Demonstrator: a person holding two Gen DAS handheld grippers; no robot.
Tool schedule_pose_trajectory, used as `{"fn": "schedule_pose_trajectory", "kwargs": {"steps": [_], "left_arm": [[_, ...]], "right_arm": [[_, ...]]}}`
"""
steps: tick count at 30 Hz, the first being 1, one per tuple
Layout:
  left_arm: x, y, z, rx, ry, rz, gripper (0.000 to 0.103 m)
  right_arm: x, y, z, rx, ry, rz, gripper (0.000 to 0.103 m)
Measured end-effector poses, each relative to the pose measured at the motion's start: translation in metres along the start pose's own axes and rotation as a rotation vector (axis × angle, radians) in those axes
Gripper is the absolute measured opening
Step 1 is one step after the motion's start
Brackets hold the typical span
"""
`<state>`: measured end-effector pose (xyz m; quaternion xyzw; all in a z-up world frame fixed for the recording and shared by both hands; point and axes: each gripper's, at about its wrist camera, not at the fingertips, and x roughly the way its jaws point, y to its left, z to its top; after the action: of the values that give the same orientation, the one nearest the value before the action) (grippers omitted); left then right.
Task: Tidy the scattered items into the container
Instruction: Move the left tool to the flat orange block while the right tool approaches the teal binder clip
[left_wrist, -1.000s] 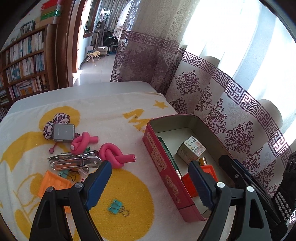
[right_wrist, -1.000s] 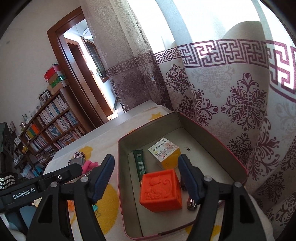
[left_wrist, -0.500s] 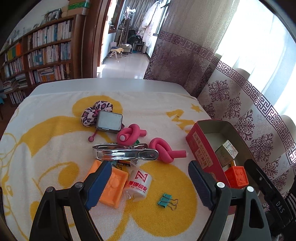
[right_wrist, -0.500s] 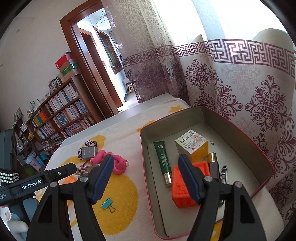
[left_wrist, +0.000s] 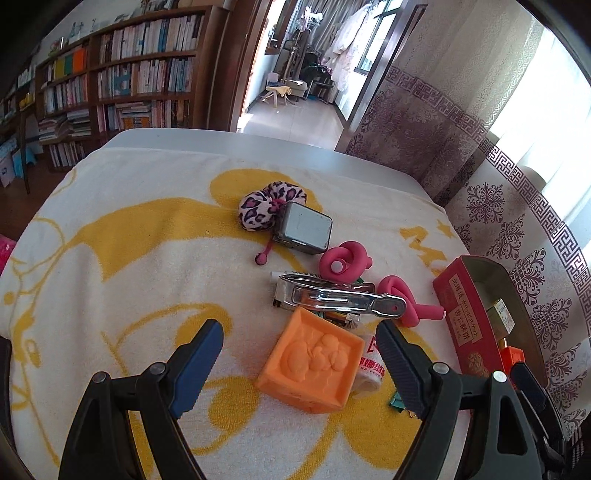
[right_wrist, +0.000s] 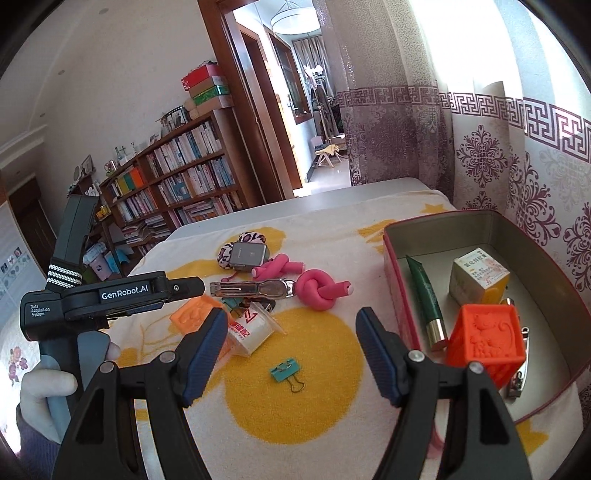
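Note:
My left gripper (left_wrist: 297, 365) is open and empty, just in front of a light orange block (left_wrist: 312, 363). Beyond it lie a metal clip (left_wrist: 340, 297), two knotted pink foam rollers (left_wrist: 345, 260), a grey box (left_wrist: 303, 232), a leopard scrunchie (left_wrist: 260, 205) and a small white cup (left_wrist: 369, 365). My right gripper (right_wrist: 291, 349) is open and empty above a teal binder clip (right_wrist: 284, 371). The red tin (right_wrist: 391, 258) at the right holds an orange cube (right_wrist: 487, 339), a green tube (right_wrist: 424, 291), a small carton (right_wrist: 478, 275) and nail clippers (right_wrist: 519, 380).
The items lie on a white and yellow towel (left_wrist: 129, 258) over a table. A patterned curtain (right_wrist: 517, 147) hangs right behind the tin. A bookshelf (left_wrist: 122, 96) and a doorway stand beyond the table's far edge. The left hand-held tool (right_wrist: 110, 295) shows in the right wrist view.
My left gripper has swung left, from the tin to the pile of items and up to the orange block. My right gripper has drawn back out of the tin, leaving the orange cube inside.

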<state>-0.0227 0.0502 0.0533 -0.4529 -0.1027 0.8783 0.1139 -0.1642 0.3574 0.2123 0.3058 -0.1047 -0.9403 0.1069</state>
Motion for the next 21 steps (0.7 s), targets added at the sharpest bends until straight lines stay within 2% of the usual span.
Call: {"fn": "schedule_pose_trajectory", "kwargs": {"steps": [8, 15, 21], "left_arm": [[0.005, 0.007, -0.007, 0.008, 0.018, 0.011, 0.087], [0.013, 0.007, -0.012, 0.027, 0.044, 0.010, 0.087], [0.013, 0.005, -0.017, 0.045, 0.034, -0.005, 0.087]], "right_arm": [[0.028, 0.010, -0.019, -0.041, 0.103, 0.051, 0.076], [0.040, 0.010, -0.026, -0.056, 0.146, 0.049, 0.076], [0.044, 0.007, -0.027, -0.039, 0.174, 0.065, 0.075]]}}
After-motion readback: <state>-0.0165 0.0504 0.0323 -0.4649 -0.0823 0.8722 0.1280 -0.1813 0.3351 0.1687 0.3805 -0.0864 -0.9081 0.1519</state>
